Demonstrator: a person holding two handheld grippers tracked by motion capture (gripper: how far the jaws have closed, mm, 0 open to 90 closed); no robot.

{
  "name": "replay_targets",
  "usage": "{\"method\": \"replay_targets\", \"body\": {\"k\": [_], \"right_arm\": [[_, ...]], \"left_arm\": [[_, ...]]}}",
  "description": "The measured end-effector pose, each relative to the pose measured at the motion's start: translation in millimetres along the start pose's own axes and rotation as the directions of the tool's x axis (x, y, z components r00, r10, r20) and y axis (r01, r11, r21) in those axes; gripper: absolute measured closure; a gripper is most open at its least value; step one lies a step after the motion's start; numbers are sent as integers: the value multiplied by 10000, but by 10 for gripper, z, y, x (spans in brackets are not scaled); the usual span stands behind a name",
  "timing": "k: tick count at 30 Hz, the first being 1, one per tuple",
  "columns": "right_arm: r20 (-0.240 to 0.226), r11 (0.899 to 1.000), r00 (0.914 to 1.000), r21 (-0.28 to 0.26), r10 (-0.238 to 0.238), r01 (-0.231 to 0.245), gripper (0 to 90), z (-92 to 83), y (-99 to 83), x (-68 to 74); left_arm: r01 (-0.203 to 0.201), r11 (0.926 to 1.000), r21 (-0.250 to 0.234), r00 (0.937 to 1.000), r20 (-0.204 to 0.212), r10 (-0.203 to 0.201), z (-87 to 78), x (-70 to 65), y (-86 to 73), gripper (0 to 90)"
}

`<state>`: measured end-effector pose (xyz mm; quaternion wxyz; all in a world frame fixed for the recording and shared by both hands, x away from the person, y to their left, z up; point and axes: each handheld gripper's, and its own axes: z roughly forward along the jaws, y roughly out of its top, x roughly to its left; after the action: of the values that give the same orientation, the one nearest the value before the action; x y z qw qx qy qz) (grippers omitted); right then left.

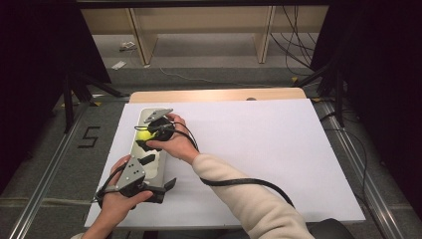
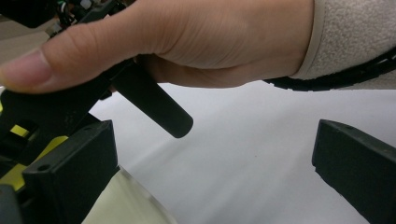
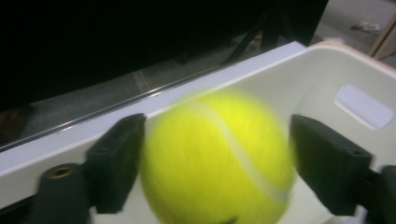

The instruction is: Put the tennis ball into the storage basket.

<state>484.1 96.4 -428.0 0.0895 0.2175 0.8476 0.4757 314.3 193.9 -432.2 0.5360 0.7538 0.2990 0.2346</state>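
**While the Ball Sits Between the Right Tongs: Position Check Over the Tray**

Where the right tongs [image 3: 215, 163] are concerned, the tennis ball [image 3: 217, 161] lies directly between the two black jaws, in line with their closing direction. The near jaw is at the ball's left flank and looks to be touching or just beside it; the far jaw stands at the opposite flank with little or no gap. The ball is blurred, so it cannot be confirmed whether the grip is firm or the ball is loose; the jaws are set about as wide as the ball. A ball has no long axis, so no rotation of the tongs is called for.

Beyond and below the right tongs is the white tray [image 3: 327, 60], with its end wall and handle slot ahead of the jaws. In the high view, the right tongs [image 1: 149, 133] and the tennis ball [image 1: 144, 134] are over the tray [image 1: 141, 117] at its far half.

The left tongs [image 2: 210, 172] are spread wide and hold nothing. They hover near the tray's near end, above the counter [image 2: 243, 154], with the person's right hand [image 2: 187, 42] just ahead of them. In the high view the left tongs [image 1: 166, 186] point away from the ball.

Judgement: the right tongs are the nearer and the only ones aligned with the ball; the coming move turns on its seat between their jaws.
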Motion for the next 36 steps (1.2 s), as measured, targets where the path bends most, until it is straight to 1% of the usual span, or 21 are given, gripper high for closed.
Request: {"method": "replay_targets", "body": {"k": [1, 4, 5, 7, 12, 14, 16, 19, 27, 32, 36], "right_arm": [[-72, 10000, 9999, 33, -71, 71, 152, -10, 14, -9], [-21, 9998, 9999, -56, -172, 171, 151, -33, 55, -16], [-56, 9999, 9999, -77, -107, 106, 148, -43, 65, -13], [-33, 9998, 9998, -126, -171, 171, 148, -59, 72, -17], [-32, 9998, 10000, -162, -86, 85, 148, -83, 49, -18], [-42, 9997, 9999, -197, -156, 155, 148, -98, 43, -18], [-51, 9997, 9999, -225, -95, 94, 150, -122, 40, -14], [-5, 9995, 9999, -282, -128, 128, 151, -171, 36, -31], [260, 9984, 9997, -560, 20, -6, 152, -411, -14, -123], [486, 9979, 9986, -634, 196, -165, 152, -585, -110, -226], [639, 9960, 9972, -831, 388, -334, 153, -746, -177, -313]], "left_arm": [[2, 10000, 0, 10000, 1, -2, 0, 0, 0, 0], [-13, 10000, 6, 10000, 24, 13, 3, -1, 0, 0], [-10, 10000, 10, 10000, 24, 10, 3, -1, -1, 0], [-10, 10000, 11, 10000, 23, 10, 3, -1, -1, 0], [-11, 10000, 13, 10000, 27, 11, 2, -1, -2, 0], [0, 10000, 13, 10000, 21, 0, 2, -1, -2, 0], [-3, 10000, 14, 10000, 17, 3, 1, 0, -2, 0], [-23, 10000, 24, 10000, -5, 23, -1, 0, -1, 0], [-8, 10000, 29, 10000, 4, 8, 4, -3, -3, 0], [2, 10000, 55, 10000, 10, -2, 6, -6, -5, 0], [24, 10000, 62, 10000, 4, -24, 9, -6, -7, 0]]}}
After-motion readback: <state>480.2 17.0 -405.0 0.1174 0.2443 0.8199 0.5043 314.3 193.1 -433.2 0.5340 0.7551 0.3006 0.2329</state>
